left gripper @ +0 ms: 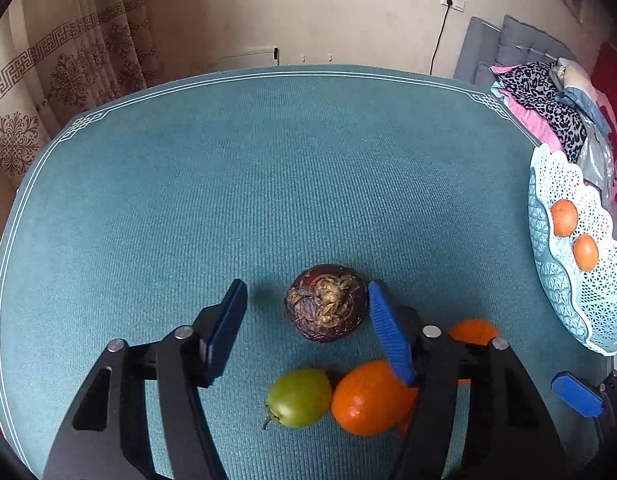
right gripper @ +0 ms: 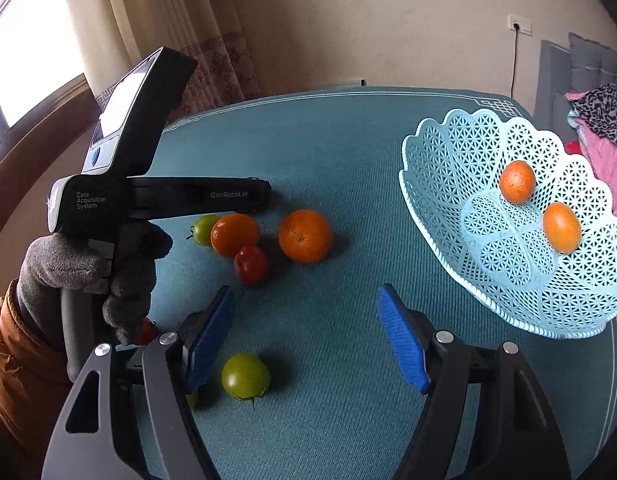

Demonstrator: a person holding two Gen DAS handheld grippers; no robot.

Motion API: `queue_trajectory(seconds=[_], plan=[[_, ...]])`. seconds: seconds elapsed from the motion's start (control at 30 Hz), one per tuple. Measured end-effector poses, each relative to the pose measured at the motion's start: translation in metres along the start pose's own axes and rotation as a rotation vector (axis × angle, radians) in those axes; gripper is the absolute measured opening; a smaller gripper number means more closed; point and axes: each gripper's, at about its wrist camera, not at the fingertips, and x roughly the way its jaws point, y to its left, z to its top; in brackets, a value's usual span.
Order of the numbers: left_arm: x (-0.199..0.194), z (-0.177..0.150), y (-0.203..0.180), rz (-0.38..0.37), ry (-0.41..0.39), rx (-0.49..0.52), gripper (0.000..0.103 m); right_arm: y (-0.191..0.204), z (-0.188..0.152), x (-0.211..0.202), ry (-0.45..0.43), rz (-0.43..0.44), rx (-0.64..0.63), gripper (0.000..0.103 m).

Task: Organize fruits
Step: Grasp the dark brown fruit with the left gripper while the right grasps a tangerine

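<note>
Left tool (left gripper: 308, 304) pitched steeply down over the teal surface (left gripper: 228, 180). Jaws part-way open around a dark purple-brown fruit (left gripper: 326, 303); right pad beside its flank, contact uncertain; left pad clearly apart. Fruit rests on the surface, not held. Just nearer the tool: a green fruit (left gripper: 298, 398) touching an orange (left gripper: 370, 398).

Gloved left hand (right gripper: 108, 276) wraps the tool's handle, brown sleeve (right gripper: 12, 360) below it.

Right tool (right gripper: 306, 334) angled down, jaws wide, holding nothing; a green tomato (right gripper: 245, 376) lies near its left pad. The light blue lattice basket (right gripper: 468, 152) at right holds two orange fruits (right gripper: 517, 182).
</note>
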Motion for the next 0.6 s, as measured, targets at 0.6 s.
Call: queue_trajectory(seconds=[0.6], plan=[[-0.035,-0.014,0.014,0.016,-0.089,-0.016,0.043,0.006,0.016,0.041,0.049,-0.06,-0.084,0.049]])
